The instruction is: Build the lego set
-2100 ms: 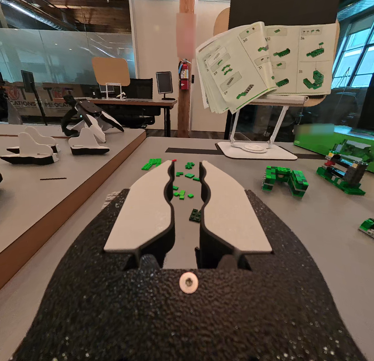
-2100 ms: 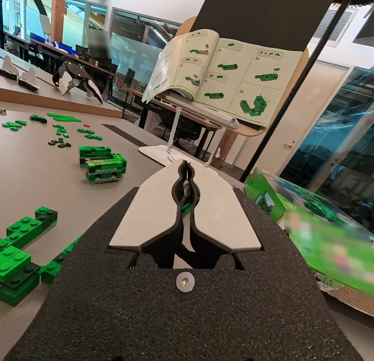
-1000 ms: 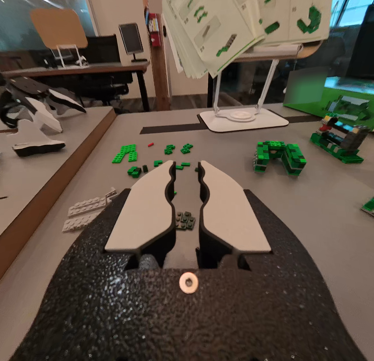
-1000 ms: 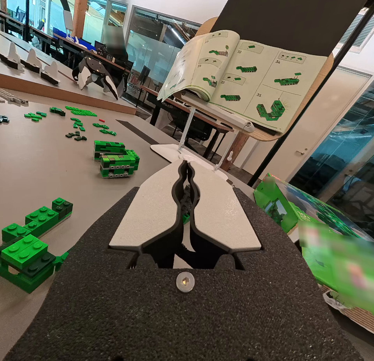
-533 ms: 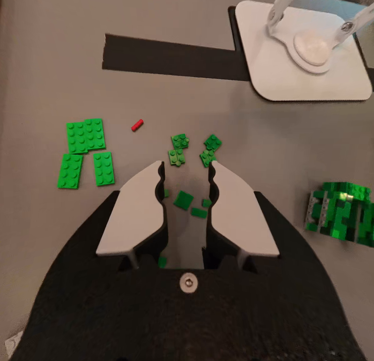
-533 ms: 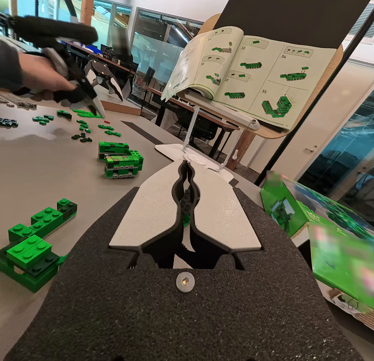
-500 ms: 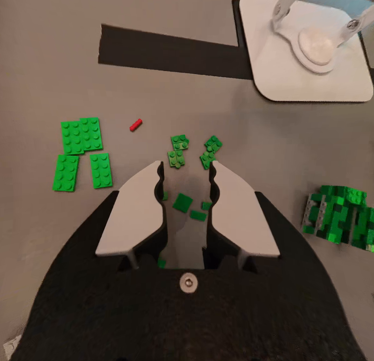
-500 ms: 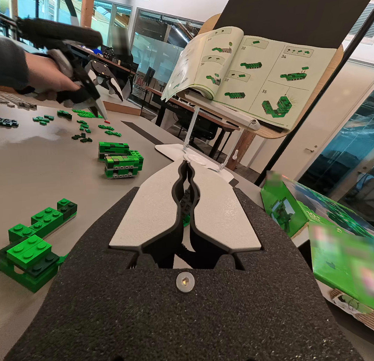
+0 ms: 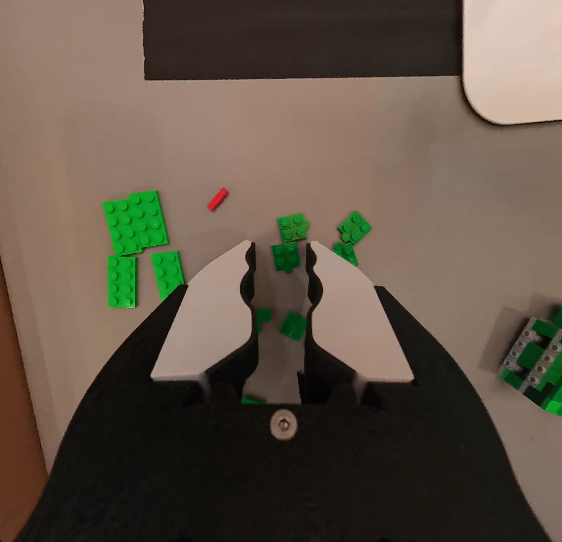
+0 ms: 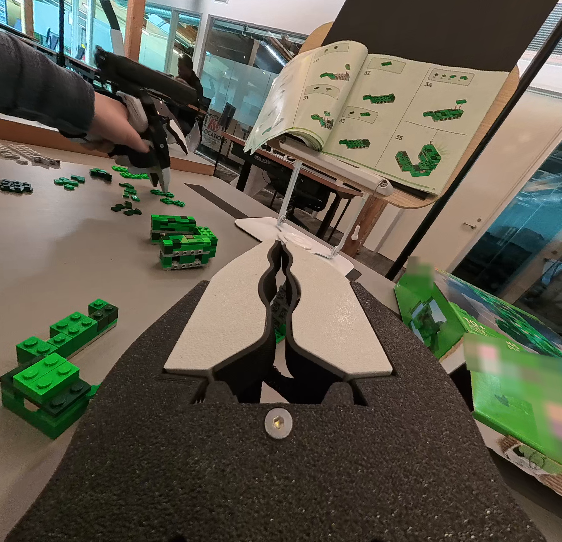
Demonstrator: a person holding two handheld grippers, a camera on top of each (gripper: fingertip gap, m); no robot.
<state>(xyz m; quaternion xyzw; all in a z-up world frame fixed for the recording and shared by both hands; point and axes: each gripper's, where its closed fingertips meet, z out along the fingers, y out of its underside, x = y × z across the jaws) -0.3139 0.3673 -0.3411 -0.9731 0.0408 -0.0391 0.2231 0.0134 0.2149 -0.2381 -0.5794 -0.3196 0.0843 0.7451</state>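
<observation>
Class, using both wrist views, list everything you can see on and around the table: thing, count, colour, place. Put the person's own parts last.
Flat studded lego plates: four, bright green, table's left.
Small red lego pin: one, beyond the plates.
Small lego pieces: several, green, near the left gripper's tips.
U-shaped lego assembly: one, green and grey, mid-table.
Stepped lego assembly: one, green, near left in the right wrist view.
Open instruction booklet: one, pale green, on a white stand.
Lego box: one, green, right edge.
Grey table: one.
Left gripper: open, above the small pieces.
Right gripper: fingers nearly together; contents unclear.
Hand: one, holding the left gripper.
</observation>
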